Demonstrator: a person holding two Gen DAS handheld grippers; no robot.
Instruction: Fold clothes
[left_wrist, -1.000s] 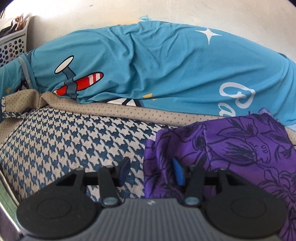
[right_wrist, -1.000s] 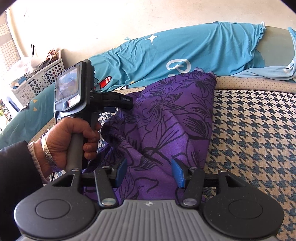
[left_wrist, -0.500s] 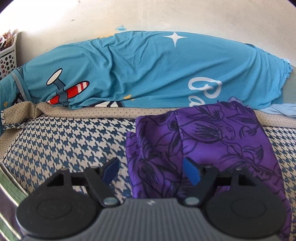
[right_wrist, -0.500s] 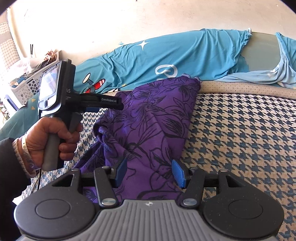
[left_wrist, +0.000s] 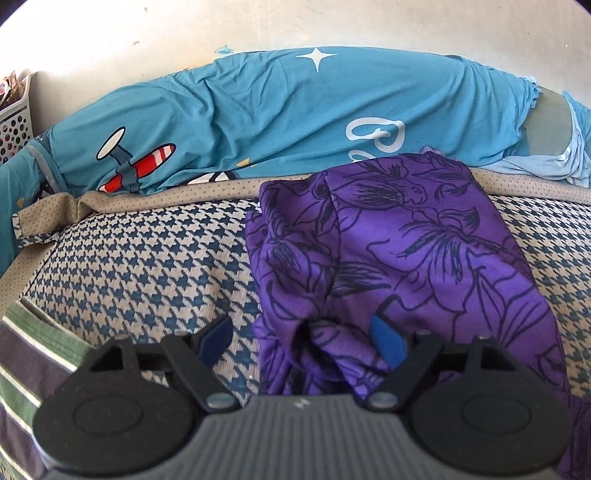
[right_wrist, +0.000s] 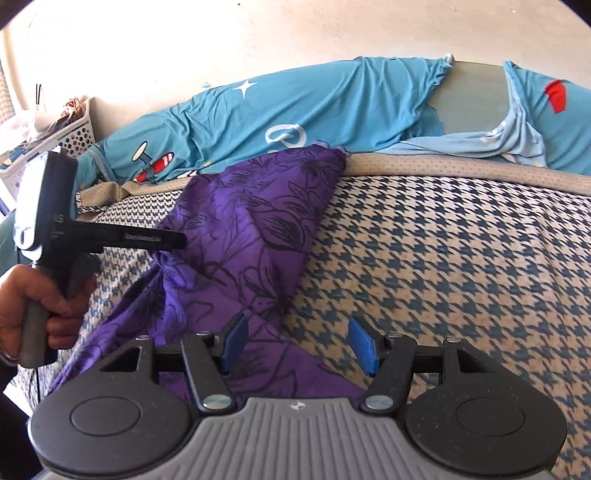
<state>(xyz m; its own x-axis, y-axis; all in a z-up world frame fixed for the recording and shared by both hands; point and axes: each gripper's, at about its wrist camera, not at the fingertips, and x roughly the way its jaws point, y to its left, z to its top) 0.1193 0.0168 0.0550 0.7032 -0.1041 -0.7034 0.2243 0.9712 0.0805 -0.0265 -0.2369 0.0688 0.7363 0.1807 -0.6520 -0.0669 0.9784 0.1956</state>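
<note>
Across the bed's houndstooth cover (right_wrist: 461, 258), a purple floral garment (left_wrist: 406, 258) runs from the far edge, where it touches the blue bedding (left_wrist: 277, 110), toward the near edge. Its bunched near end sits between the spread fingers of the left tongs (left_wrist: 301, 341), unclamped. The right tongs (right_wrist: 297, 345) also stand apart, straddling the garment's right border. Compared with a second ago, both tongs have opened wider and the right tongs have shifted rightward off the cloth.
</note>
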